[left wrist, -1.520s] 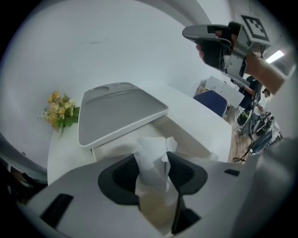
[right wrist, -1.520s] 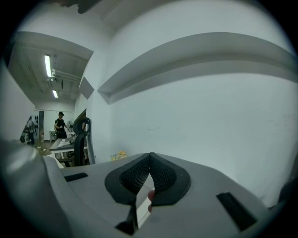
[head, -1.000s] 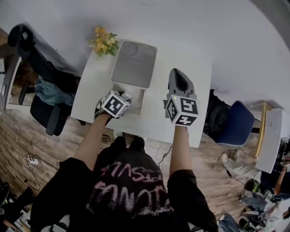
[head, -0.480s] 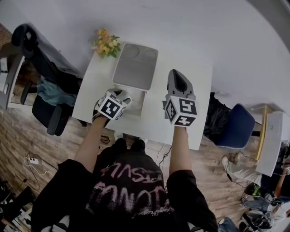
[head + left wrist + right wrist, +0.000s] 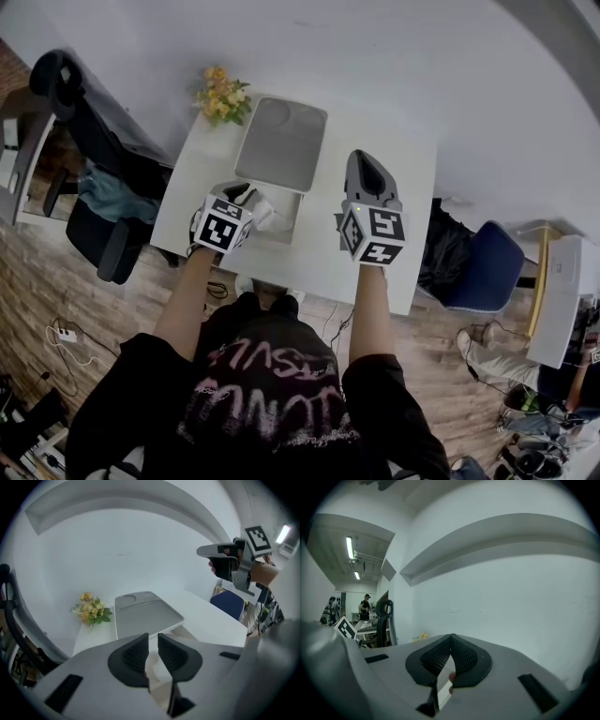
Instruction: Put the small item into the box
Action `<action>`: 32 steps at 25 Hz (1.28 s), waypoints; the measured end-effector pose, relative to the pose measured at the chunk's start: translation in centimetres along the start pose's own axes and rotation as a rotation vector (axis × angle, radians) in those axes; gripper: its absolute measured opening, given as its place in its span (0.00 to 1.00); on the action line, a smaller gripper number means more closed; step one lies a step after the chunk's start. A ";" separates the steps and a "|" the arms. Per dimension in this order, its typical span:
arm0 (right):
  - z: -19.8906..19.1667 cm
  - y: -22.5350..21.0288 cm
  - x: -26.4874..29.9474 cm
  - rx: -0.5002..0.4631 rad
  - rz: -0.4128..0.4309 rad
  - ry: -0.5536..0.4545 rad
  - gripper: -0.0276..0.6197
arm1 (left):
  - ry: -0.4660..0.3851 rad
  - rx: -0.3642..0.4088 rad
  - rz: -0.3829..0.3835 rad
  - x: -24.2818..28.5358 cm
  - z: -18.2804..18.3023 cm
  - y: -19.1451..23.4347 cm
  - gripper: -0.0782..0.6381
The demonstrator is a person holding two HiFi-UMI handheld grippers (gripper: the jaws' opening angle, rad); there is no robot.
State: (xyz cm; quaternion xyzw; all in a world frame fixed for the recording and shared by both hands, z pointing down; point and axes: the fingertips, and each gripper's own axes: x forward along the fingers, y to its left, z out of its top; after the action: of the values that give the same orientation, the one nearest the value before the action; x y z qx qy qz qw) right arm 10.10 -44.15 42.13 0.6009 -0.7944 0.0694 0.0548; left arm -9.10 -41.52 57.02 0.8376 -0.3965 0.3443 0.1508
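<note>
Drawn back and leftward since a second ago, toward the near table edge: left gripper (image 5: 249, 197), then over the middle of the open box (image 5: 284, 217), now over its near left corner. Closing at this moment, pads (image 5: 135, 657) near each other but not yet meeting, a slim gap between. Low in that gap, a pale patch of the box's inside; cannot tell whether any of it is the small item, and cannot pick that item out as a separate thing in any view. Nothing seen pressed between the pads. Beyond the jaw tips, grey lid (image 5: 146, 616) swung open on the white table (image 5: 398, 202), yellow flowers (image 5: 222, 94) by its far left corner. Right of the box, well apart from it, right gripper (image 5: 367, 159) raised above the table and aimed at the white wall (image 5: 511, 597), jaws shut tip to tip on nothing, a fingertip (image 5: 451, 677) showing beneath. Further out, black office chair (image 5: 80, 112) left of the table, blue chair (image 5: 492, 258) to its right.
</note>
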 end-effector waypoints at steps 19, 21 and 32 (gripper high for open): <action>0.7 1.6 -1.0 -0.012 0.010 -0.001 0.06 | -0.261 -0.072 0.102 -6.3 6.9 3.0 0.11; 0.8 1.7 -1.2 -0.013 0.010 -0.001 0.06 | -0.292 -0.074 0.109 -7.3 8.1 3.1 0.11; 1.2 1.9 -1.8 -0.002 0.004 0.000 0.06 | -0.440 -0.064 0.161 -11.2 12.4 4.1 0.11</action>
State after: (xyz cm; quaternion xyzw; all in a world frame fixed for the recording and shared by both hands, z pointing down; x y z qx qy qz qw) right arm 8.78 -42.13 40.57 0.5993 -0.7957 0.0685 0.0552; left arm -11.56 -44.41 40.22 0.8529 -0.4960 0.1518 0.0592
